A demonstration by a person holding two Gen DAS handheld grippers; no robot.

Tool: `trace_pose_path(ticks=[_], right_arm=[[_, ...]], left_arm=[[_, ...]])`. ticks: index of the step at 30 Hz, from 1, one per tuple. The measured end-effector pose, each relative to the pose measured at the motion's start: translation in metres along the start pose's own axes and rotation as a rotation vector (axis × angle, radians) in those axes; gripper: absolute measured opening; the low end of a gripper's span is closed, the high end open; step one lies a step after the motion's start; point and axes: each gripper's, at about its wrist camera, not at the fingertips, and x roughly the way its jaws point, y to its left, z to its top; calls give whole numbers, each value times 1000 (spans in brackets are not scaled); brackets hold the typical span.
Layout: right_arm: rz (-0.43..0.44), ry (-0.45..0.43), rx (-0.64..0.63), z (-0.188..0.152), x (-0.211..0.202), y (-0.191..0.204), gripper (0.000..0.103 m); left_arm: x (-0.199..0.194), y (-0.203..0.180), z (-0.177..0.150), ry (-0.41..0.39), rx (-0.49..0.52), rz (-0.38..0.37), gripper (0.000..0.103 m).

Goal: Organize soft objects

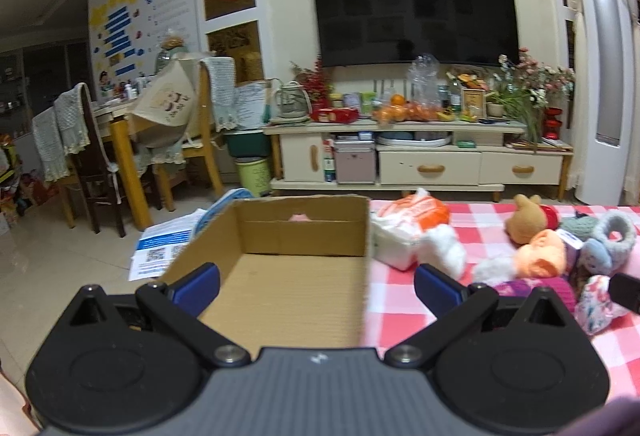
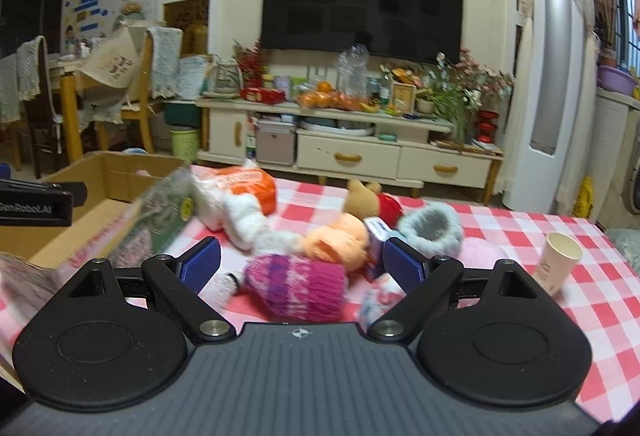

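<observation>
Hovering wide and empty, the left hand-held gripper (image 1: pixel 316 286) faces a box (image 1: pixel 280 276); the right hand-held gripper (image 2: pixel 300 262), equally wide, frames a hat (image 2: pixel 298 286) on the tabletop (image 2: pixel 520 236).

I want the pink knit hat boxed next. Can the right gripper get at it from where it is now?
Probably yes. The right gripper is open, and the pink knit hat lies straight ahead between its fingers on the checked cloth. Nothing lies on top of it, though the orange plush crowds its far side.
</observation>
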Motion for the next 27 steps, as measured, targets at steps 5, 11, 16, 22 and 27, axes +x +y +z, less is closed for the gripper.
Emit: trace_pose_path(ticks=[5, 11, 16, 22, 27], right_arm=[[49, -31, -31, 5, -11, 0, 103], [95, -45, -90, 21, 0, 6, 103], [116, -51, -108, 27, 7, 1, 103], [129, -69, -93, 21, 6, -9, 103], [76, -66, -35, 6, 6, -17, 103]], left_arm=[[1, 16, -1, 1, -15, 24, 102], [2, 24, -4, -1, -26, 23, 102], [1, 19, -7, -12, -22, 0, 102], [-1, 5, -10, -46, 2, -68, 102], [-5, -17, -11, -69, 37, -154, 102]])
